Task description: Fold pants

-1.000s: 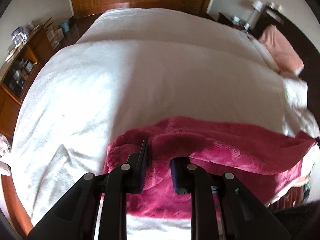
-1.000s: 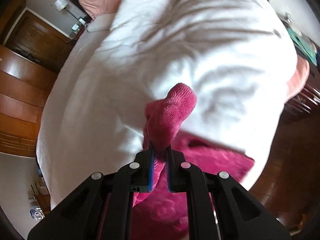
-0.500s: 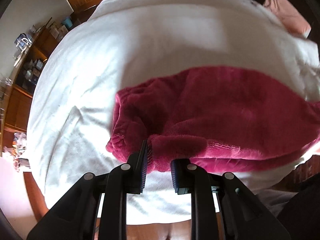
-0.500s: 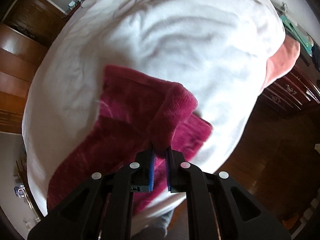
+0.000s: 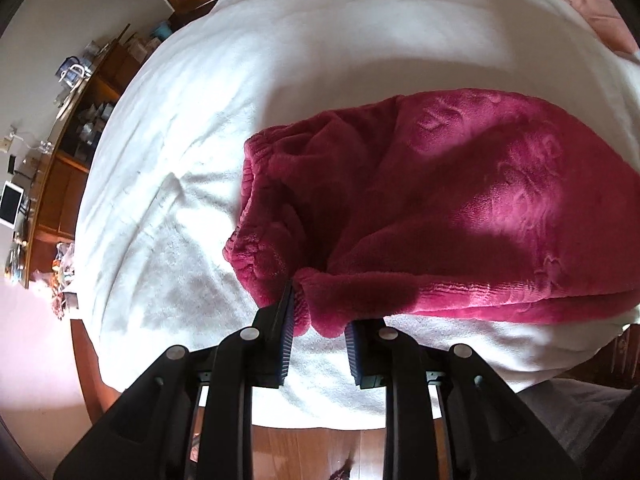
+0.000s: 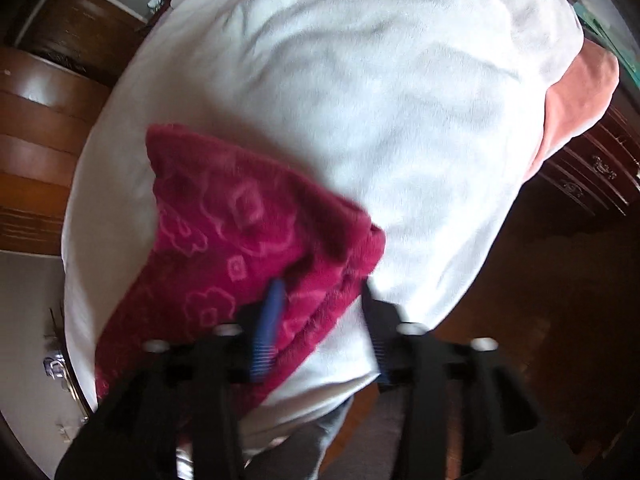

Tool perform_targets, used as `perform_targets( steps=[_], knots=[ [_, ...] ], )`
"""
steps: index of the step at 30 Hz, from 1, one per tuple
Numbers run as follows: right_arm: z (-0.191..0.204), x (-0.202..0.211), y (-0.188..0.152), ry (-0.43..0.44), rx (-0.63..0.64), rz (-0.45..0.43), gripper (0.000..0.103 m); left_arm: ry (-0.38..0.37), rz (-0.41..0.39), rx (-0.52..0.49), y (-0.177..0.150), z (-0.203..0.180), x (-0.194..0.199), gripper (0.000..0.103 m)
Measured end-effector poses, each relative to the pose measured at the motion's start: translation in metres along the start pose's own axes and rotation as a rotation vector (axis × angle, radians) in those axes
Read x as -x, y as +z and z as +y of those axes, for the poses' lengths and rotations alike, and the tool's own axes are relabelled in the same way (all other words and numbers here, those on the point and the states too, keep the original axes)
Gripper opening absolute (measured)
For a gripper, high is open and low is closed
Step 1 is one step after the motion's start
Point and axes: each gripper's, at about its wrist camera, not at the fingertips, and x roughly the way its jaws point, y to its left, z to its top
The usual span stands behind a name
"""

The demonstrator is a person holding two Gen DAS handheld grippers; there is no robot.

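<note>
The crimson fleece pants (image 5: 460, 200) lie folded near the front edge of the white bedspread (image 5: 280, 60), thick, soft and floppy, so they should hold a crease loosely and are best taken at a hem or the ribbed waistband. The left gripper (image 5: 319, 320) keeps a narrow pinch on the near hem. The right gripper (image 6: 320, 304), blurred, has just been opening and seems to stand wide over the corner.

A bed (image 5: 328, 64) under a white cover fills both views, patched with bright light. A wooden shelf unit (image 5: 68, 128) cluttered with small items stands against a pale wall (image 5: 72, 8). A pink pillow (image 6: 576, 104) lies near a dark dresser (image 6: 592, 176). The floor (image 5: 304, 452) is polished wood.
</note>
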Motion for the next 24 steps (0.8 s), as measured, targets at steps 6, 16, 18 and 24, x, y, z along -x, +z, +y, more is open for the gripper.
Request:
perform_targets(
  steps=[6, 16, 18, 24],
  knots=[
    [-0.006, -0.012, 0.007, 0.053, -0.011, -0.001, 0.048, 0.028, -0.028, 0.027, 0.005, -0.005, 0.008, 0.023],
    [0.005, -0.025, 0.013, -0.045, 0.070, -0.028, 0.007, 0.079, -0.055, 0.024, 0.007, -0.013, 0.027, 0.023],
    [0.009, -0.015, 0.008, -0.070, 0.106, -0.053, 0.006, 0.095, -0.061, 0.032, 0.005, -0.015, 0.031, 0.023],
    [0.002, -0.005, -0.002, -0.133, 0.153, -0.047, 0.006, 0.109, -0.045, 0.073, -0.010, -0.017, 0.022, 0.023]
  ],
)
